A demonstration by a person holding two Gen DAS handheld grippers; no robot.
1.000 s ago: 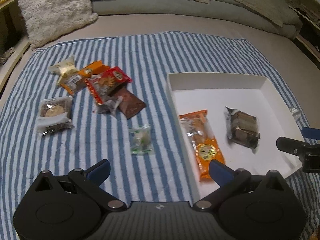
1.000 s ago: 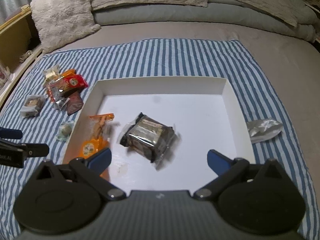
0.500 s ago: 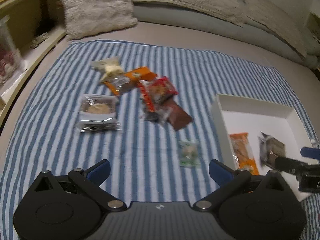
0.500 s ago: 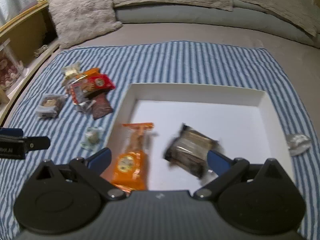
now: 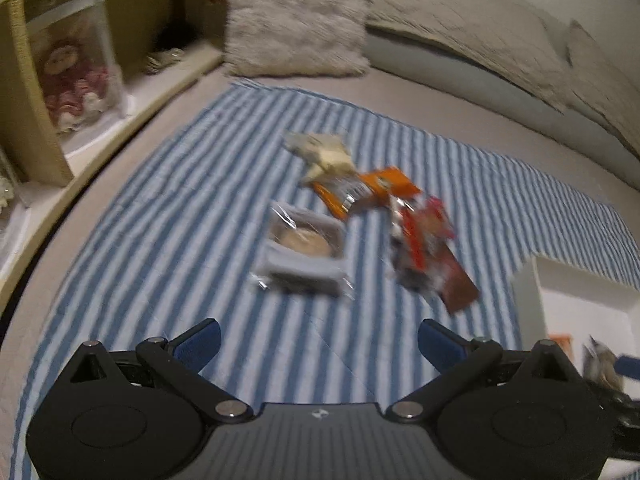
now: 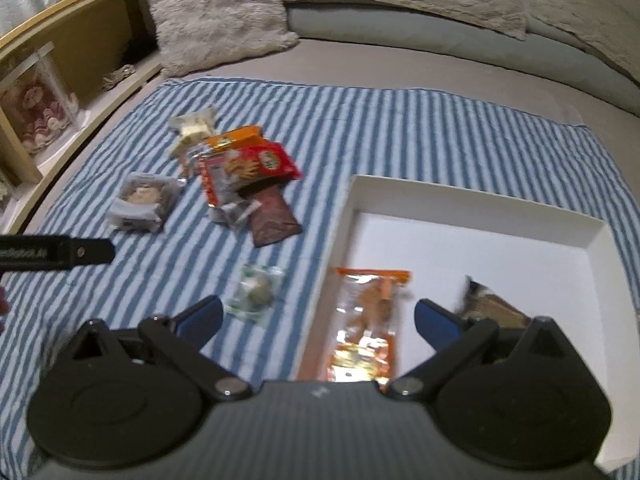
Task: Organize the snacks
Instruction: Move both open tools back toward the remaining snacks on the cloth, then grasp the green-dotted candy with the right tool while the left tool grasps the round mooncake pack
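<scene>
Left wrist view is now aimed at the loose snacks on the striped cloth (image 5: 160, 240); a second earlier the white tray (image 5: 576, 280) filled its right half, so a next pick is judged to be sought. The left gripper (image 5: 318, 338) is held with jaws apart and empty, short of the clear-wrapped pastry (image 5: 304, 252), with the red packet (image 5: 424, 236) beside it. In the right wrist view alone, the tray's contents are shown: an orange packet (image 6: 366, 320) and a dark packet (image 6: 492, 308), plus a small green snack (image 6: 256, 292) just outside the tray. The right gripper (image 6: 316, 320) is likewise spread and empty.
</scene>
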